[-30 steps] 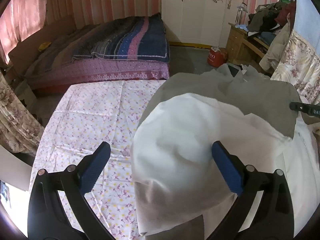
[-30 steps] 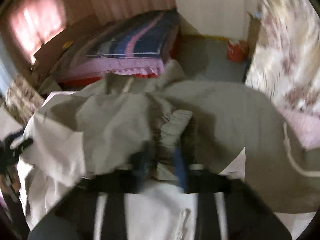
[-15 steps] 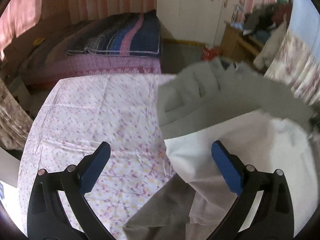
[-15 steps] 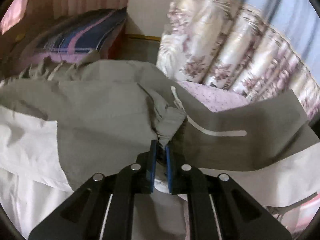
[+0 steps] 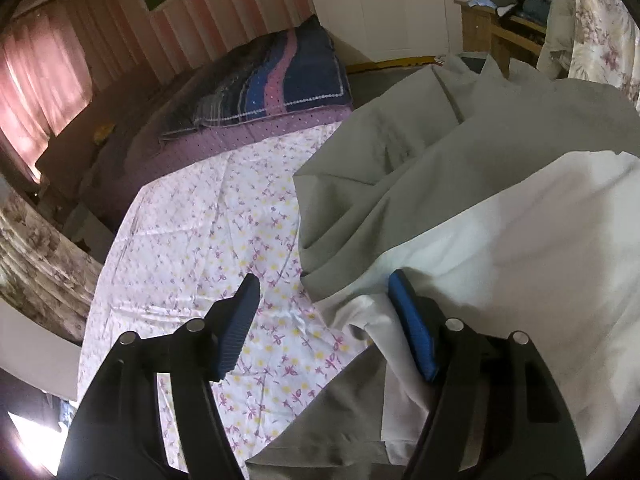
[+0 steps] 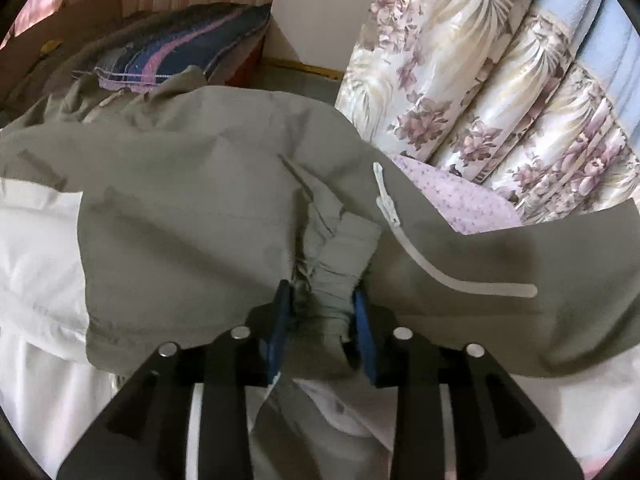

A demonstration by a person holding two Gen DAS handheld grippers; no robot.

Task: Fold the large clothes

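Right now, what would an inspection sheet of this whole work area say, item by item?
Surface: floral sheet spread flat, mostly bare on its left part.
Job's things: grey jacket with white lining, rumpled, covering the sheet's right side; its white zipper shows.
Clutter: clothes piled on a wooden desk at the back.
Grippers: left claw open, nothing between its fingers, right finger against the lining; right claw part open around a bunched grey fold, not pinching it.
Cables: nothing seen.
Surroundings: bed with striped blanket, pink curtain, white wardrobe, floral curtain.
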